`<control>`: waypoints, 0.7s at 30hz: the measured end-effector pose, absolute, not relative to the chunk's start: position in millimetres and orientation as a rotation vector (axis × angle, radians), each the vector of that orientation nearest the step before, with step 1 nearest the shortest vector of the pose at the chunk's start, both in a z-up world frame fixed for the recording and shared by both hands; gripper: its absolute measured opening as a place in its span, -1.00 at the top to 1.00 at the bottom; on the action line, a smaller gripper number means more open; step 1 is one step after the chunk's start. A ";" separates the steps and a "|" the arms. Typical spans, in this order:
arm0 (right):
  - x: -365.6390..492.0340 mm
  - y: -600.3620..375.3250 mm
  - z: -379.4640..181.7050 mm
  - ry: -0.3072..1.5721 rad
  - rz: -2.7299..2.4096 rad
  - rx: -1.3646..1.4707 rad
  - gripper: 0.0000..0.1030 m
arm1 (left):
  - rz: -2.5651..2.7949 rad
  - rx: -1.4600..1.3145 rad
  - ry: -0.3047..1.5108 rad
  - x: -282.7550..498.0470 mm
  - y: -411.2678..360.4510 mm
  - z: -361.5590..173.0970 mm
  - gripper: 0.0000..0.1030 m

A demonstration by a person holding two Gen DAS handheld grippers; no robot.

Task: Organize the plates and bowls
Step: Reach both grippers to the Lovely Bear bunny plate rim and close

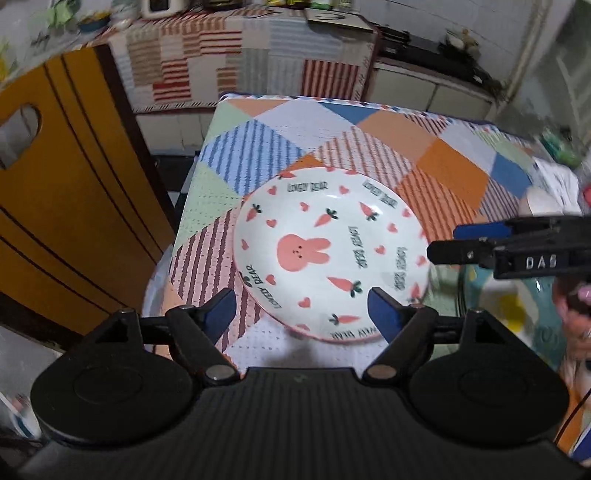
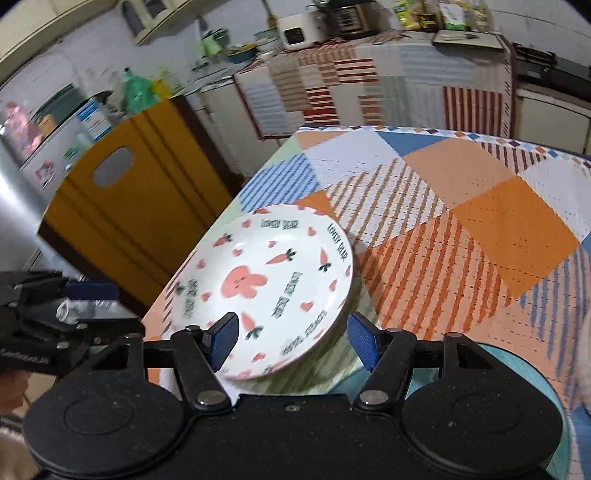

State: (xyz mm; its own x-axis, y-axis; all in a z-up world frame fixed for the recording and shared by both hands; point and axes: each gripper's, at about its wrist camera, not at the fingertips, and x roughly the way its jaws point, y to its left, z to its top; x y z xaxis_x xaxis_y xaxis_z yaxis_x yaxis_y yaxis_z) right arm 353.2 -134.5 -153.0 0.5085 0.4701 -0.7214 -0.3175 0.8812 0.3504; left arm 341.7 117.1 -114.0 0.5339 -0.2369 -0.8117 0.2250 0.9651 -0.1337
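A white plate (image 1: pixel 325 251) with a pink rabbit, carrots and hearts lies on the patchwork tablecloth near the table's left front corner. It also shows in the right wrist view (image 2: pixel 273 291). My left gripper (image 1: pixel 301 308) is open, its blue pads either side of the plate's near rim, above it. My right gripper (image 2: pixel 291 341) is open, over the plate's near right rim. The right gripper shows in the left wrist view (image 1: pixel 480 242) at the plate's right edge. The left gripper shows at the left of the right wrist view (image 2: pixel 88 295).
The patchwork tablecloth (image 2: pixel 480 221) covers the table. A yellow chair back (image 1: pixel 66 203) stands left of the table, also in the right wrist view (image 2: pixel 129 206). A white object (image 1: pixel 539 201) lies at the table's right. A counter with appliances (image 2: pixel 332 26) stands behind.
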 end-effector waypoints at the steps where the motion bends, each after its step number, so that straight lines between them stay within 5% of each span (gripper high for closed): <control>1: 356.7 -133.4 -155.5 0.919 0.475 0.186 -0.36 | -0.282 -0.047 0.968 345.4 121.4 -117.0 -0.51; 10: 387.0 -121.3 -179.6 0.915 0.426 0.127 -0.36 | -0.266 -0.166 0.945 366.5 138.6 -135.2 -0.46; 14: 399.9 -119.8 -190.7 0.944 0.414 0.136 -0.21 | -0.218 -0.175 0.961 379.8 144.9 -152.7 -0.37; 16: 403.6 -120.2 -193.9 0.954 0.409 0.140 -0.10 | -0.186 -0.169 0.971 387.5 147.4 -161.6 -0.22; 18: 405.5 -119.4 -195.2 0.952 0.401 0.127 0.35 | -0.176 -0.179 0.993 392.8 149.6 -168.9 -0.12; 21: 407.3 -120.5 -195.5 0.959 0.371 0.097 0.64 | -0.191 -0.193 1.022 395.5 149.6 -177.5 0.07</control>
State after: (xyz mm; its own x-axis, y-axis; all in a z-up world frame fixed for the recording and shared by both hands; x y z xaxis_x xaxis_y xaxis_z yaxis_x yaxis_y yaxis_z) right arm 407.3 -120.5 -195.5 0.5162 0.3513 -0.7811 -0.2662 0.9326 0.2435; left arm 395.5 149.6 -177.5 0.5083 -0.2477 -0.8248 0.0679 0.9663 -0.2483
